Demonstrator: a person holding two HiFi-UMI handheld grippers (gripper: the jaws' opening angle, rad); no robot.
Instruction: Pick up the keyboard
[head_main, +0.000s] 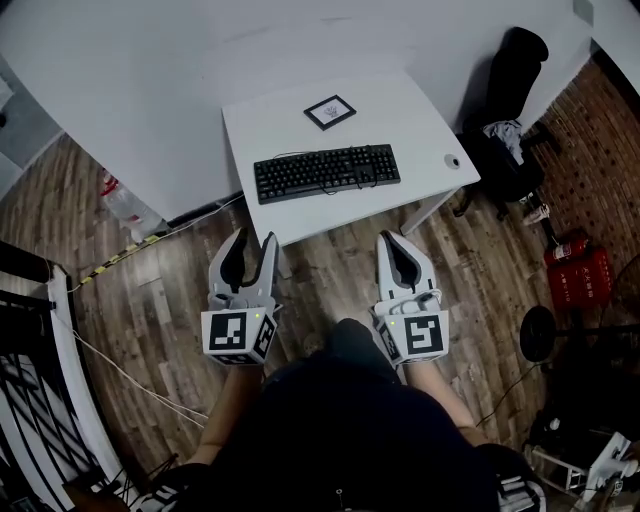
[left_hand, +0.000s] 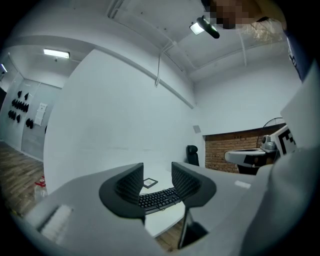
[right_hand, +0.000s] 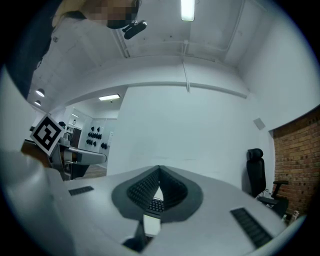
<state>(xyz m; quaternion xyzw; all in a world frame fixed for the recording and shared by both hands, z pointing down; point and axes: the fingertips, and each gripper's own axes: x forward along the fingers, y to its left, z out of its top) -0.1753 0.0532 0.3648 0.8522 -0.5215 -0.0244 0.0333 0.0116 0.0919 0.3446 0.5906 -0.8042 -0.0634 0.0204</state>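
- Left tool: over the floor, jaws apart, nothing between them.
- Right tool: beside the left, jaws closed together, empty.
- Desk: white, just ahead of both tools.
- Keyboard: black, flat on the desk near its front edge, apart from both tools.
- Frame: small, dark, on the desk behind the keyboard.
- Chair: black, right of the desk.

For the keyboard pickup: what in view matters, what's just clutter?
Job:
black keyboard
white table under it
left gripper, jaws apart, empty
right gripper, jaws together, empty; both short of the table

Lying about:
framed picture and small round object on the table
black office chair
clear bottle on the floor
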